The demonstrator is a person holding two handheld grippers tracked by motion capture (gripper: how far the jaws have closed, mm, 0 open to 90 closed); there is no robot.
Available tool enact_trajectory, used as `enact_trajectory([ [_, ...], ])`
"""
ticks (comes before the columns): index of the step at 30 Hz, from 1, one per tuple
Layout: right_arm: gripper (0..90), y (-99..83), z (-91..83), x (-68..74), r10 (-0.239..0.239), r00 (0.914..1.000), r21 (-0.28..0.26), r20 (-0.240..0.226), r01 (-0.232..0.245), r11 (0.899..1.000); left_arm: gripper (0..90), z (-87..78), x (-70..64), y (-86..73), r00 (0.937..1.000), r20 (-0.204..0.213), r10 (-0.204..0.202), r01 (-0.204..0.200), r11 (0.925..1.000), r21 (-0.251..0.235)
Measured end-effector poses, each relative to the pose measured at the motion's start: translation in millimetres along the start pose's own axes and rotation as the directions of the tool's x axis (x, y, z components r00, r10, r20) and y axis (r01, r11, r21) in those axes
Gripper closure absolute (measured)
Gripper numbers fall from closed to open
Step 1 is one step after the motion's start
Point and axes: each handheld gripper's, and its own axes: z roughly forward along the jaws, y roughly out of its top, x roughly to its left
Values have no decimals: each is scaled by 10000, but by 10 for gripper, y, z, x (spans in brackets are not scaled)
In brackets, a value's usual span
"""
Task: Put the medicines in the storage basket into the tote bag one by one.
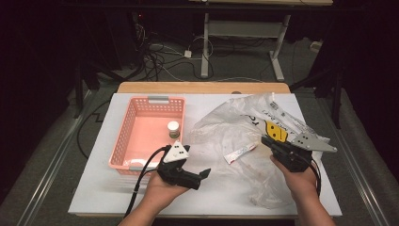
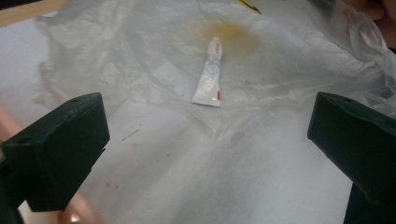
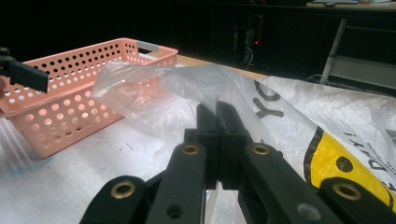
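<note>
**Left gripper lines up on the tube while the right pins the bag**

The right gripper (image 1: 275,141) has its jaws closed on a fold of the crumpled clear plastic bag with black lettering and a yellow patch (image 1: 230,127), holding that film raised, as the right gripper view shows (image 3: 219,93). The left gripper (image 1: 200,175) hovers with its jaws spread wide and nothing between them. The small white squeeze tube with a red mark at its crimped end (image 1: 240,153) lies flat on the spread film, at about two o'clock from the left gripper and just beside the right one; in the left gripper view it sits ahead, centred between the jaws (image 2: 209,73).

The step appears to be picking up the tube. To do it well, the person should keep the bag pinned so the film cannot slide, bring the left jaws down across the tube's body, and avoid catching plastic underneath. The pink perforated plastic basket (image 1: 123,141), at eleven o'clock from the left gripper, already holds a small white-lidded jar (image 1: 173,129) and looks the likely destination.
</note>
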Motion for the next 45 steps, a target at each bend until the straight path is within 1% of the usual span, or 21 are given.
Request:
enact_trajectory([
  [2,900,-3,-1,-2,3,10000,6,2,-3,10000,0,-57,52,3,9998,-208,-58,55,9999,-114],
  [5,900,-5,1,2,7,10000,11,-9,-7,10000,0,-115,138,-2,9983,-584,-84,79,9999,-98],
  [8,900,-12,1,-2,5,10000,34,4,-5,10000,0,-165,228,-20,9963,-821,-236,232,9997,-66],
  [10,900,-15,1,-6,-18,10000,65,-3,18,10000,0,-203,292,-29,9955,-877,-346,341,9994,-69],
  [13,900,-18,-2,-7,-12,10000,91,16,12,10000,0,-262,374,-41,9929,-1091,-467,456,9989,-126],
  [15,900,-21,-3,-6,-24,10000,99,16,24,9999,0,-293,417,-52,9899,-1328,-503,491,9987,-122],
  [20,900,-21,-8,-7,-31,10000,86,23,31,10000,0,-371,542,-85,9838,-1630,-744,727,9972,-161],
  [27,900,-28,-12,-18,17,10000,97,48,-18,10000,0,-449,684,-133,9726,-2142,-907,897,9959,-143],
  [28,900,-30,-12,-20,16,10000,103,55,-17,9999,0,-463,706,-139,9722,-2155,-913,908,9958,-122],
  [30,900,-33,-13,-24,8,10000,103,70,-9,9999,0,-490,749,-154,9688,-2252,-1039,1028,9946,-164],
  [31,900,-33,-15,-25,8,10000,105,72,-9,9999,0,-506,769,-160,9681,-2222,-1160,1137,9932,-230],
  [34,900,-30,-21,-24,-2,10000,80,72,1,10000,0,-552,801,-170,9627,-2456,-1132,1117,9935,-200],
  [39,900,-29,-29,-26,-8,10000,65,81,8,10000,0,-627,865,-195,9567,-2569,-1372,1334,9905,-323],
  [43,900,-29,-33,-31,-29,10000,57,66,29,10000,0,-659,893,-204,9539,-2612,-1475,1424,9891,-384],
  [45,900,-29,-33,-30,-37,10000,62,70,36,10000,0,-661,899,-205,9547,-2579,-1487,1437,9889,-380],
])
